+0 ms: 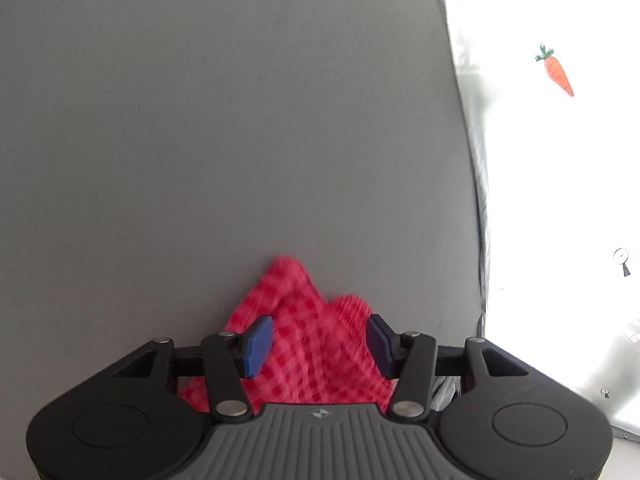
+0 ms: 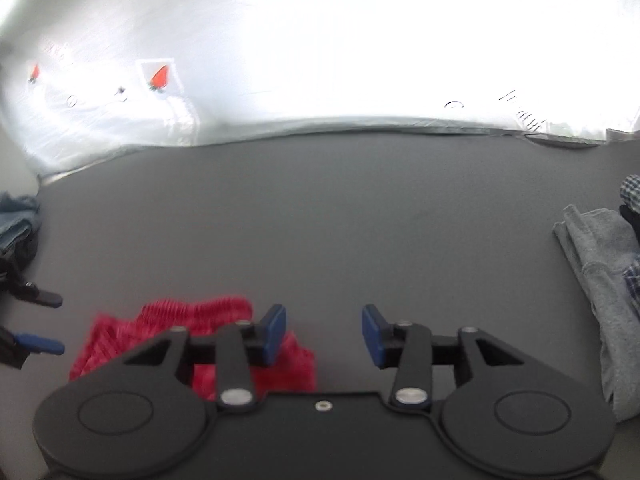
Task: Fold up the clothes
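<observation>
I'm counting 2 grippers: my left gripper (image 1: 318, 338) and right gripper (image 2: 324, 334), w/ 2 blue pads (image 1: 258, 344) each. 1 red checked garment (image 1: 316, 356) is lying on 1 grey table (image 1: 220, 140), at 8 o'clock in the right wrist view. 1 grey garment (image 2: 600, 276) is sitting at 3 o'clock, 1 denim piece (image 2: 18, 216) at 9. 1 white printed sheet (image 2: 340, 48) is showing approx 3 carrots total; other clothes too cut off to count.

both wrists low, close — sharing red garment (image 1: 304, 344)

Black gripper (image 2: 324, 334) linkages, blue pads (image 2: 274, 334), seemingly silver pivot screws.
</observation>
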Demonstrator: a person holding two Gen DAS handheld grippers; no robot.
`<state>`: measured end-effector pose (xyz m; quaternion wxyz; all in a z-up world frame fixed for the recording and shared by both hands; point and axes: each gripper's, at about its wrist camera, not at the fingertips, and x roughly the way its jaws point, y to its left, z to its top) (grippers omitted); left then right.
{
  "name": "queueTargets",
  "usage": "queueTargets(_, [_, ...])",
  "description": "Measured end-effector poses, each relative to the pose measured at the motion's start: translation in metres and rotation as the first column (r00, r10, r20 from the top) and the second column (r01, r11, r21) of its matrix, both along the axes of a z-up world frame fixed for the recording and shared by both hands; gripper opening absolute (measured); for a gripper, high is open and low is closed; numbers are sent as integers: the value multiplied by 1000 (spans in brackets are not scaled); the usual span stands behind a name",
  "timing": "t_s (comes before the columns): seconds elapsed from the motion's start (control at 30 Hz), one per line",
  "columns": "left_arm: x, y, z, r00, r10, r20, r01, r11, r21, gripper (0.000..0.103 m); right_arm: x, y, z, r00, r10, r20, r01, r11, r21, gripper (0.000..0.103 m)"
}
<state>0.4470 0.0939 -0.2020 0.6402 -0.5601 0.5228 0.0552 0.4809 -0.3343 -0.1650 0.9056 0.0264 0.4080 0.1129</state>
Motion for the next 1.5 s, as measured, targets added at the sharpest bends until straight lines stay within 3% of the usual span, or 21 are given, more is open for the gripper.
queueTargets(0.1, [-2,-2,18,994,-15,105,0,989,146,61,-8,2,1,998,-35,43,37,999,-37,50])
queueTargets(0.17, [-7,-19,31,982,-124,143,80,956,284,63,-21,1,-3,998,-38,41,39,998,-46,50])
queueTargets(0.2, [-8,-32,36,969,-204,143,139,920,366,63,-29,1,-7,999,-39,32,40,998,-47,50])
queueTargets(0.27, [-12,-64,43,923,-362,132,249,822,512,63,-47,-1,-16,999,-50,5,50,997,-50,50])
queueTargets(0.37, [-20,-117,49,814,-576,82,371,623,689,63,-67,1,-32,997,-56,-55,53,997,-54,50])
queueTargets(0.5, [-23,-163,44,692,-719,67,419,475,774,63,-86,10,-45,996,-26,-84,17,995,-101,50])
queueTargets(0.63, [-20,-184,20,624,-782,-3,431,340,836,61,-88,18,-49,998,19,-65,-28,990,-135,50])
queueTargets(0.7, [-17,-182,4,615,-787,-41,452,310,836,40,-90,19,-47,998,27,-54,-35,990,-139,50])
queueTargets(0.73, [-16,-180,-3,614,-787,-56,460,299,836,12,-92,20,-46,998,29,-48,-35,989,-143,50])
queueTargets(0.77, [-16,-176,-2,629,-776,-51,453,312,835,4,-93,20,-45,999,30,-43,-36,989,-145,50])
queueTargets(0.93, [-17,-144,13,736,-668,110,337,502,796,2,-96,17,-45,999,26,-39,-31,989,-146,50])
queueTargets(1.1, [-9,-112,16,853,-489,183,224,659,718,4,-97,15,-46,999,20,-39,-25,991,-132,50])
queueTargets(1.17, [-11,-106,17,872,-464,158,219,656,722,7,-97,14,-45,999,16,-36,-20,993,-115,50])
queueTargets(1.3, [-18,-109,19,876,-456,153,210,649,731,14,-92,16,-41,999,29,-17,-30,997,-66,50])
queueTargets(1.37, [-22,-111,23,880,-450,148,204,643,738,30,-90,20,-39,999,51,-1,-51,996,-69,50])
queueTargets(1.5, [-32,-121,31,863,-478,167,205,632,747,46,-85,36,-31,990,138,41,-134,987,-85,49])
